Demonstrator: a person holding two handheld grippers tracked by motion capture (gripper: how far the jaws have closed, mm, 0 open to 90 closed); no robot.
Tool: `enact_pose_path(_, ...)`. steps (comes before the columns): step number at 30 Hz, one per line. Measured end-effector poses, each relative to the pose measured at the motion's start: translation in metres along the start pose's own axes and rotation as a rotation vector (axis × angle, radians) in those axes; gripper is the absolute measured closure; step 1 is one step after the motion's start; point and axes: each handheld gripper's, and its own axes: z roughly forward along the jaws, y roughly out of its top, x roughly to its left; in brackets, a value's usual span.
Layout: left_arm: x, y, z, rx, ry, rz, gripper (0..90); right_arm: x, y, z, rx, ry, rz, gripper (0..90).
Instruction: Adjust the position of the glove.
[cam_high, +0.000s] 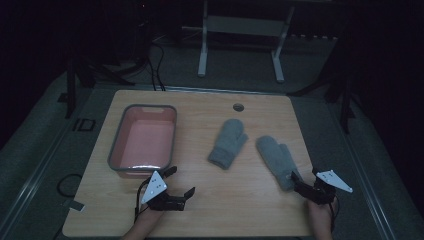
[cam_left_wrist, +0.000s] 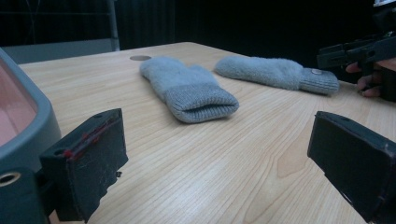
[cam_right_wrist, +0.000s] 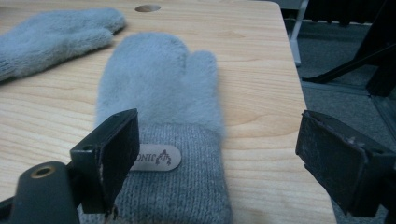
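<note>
— High view first: where do we see the two fluffy grey knitted mittens (cam_high: 228, 143)?
— Flat on our light wooden worktop (cam_high: 200, 210), right of the grey-rimmed pink plastic tub (cam_high: 144, 142). Our right gripper (cam_right_wrist: 217, 154) straddles one mitten's cuff (cam_right_wrist: 182, 186), jaws apart; our left gripper (cam_left_wrist: 217, 163) gapes wide, holding nothing.

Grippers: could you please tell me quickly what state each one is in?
Left tool: open, holding nothing.
Right tool: open over the mitten cuff, not gripping.
</note>
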Motion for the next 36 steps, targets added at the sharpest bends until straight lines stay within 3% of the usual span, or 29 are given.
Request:
enact_pose_path(11,-0.002,0.000,0.001,-0.004,-0.006,0.013,4.9,0.000,0.003,0.000,0.024,0.055,0.000,13.7)
enact_pose_path(23,-0.002,0.000,0.000,-0.006,-0.003,0.014,5.0,0.000,0.048,0.007,0.090,0.110,0.045,14.0)
enact_pose_path(25,-0.002,0.000,0.000,-0.007,-0.004,0.014,5.0,0.001,0.058,0.011,0.097,0.123,0.029,14.0)
enact_pose_path(27,-0.002,0.000,0.000,-0.006,-0.004,0.015,5.0,0.006,0.068,0.016,0.105,0.106,0.010,14.0)
enact_pose_path(36,-0.002,0.000,0.000,-0.007,-0.004,0.015,5.0,0.025,0.096,0.034,0.104,0.226,-0.047,14.0)
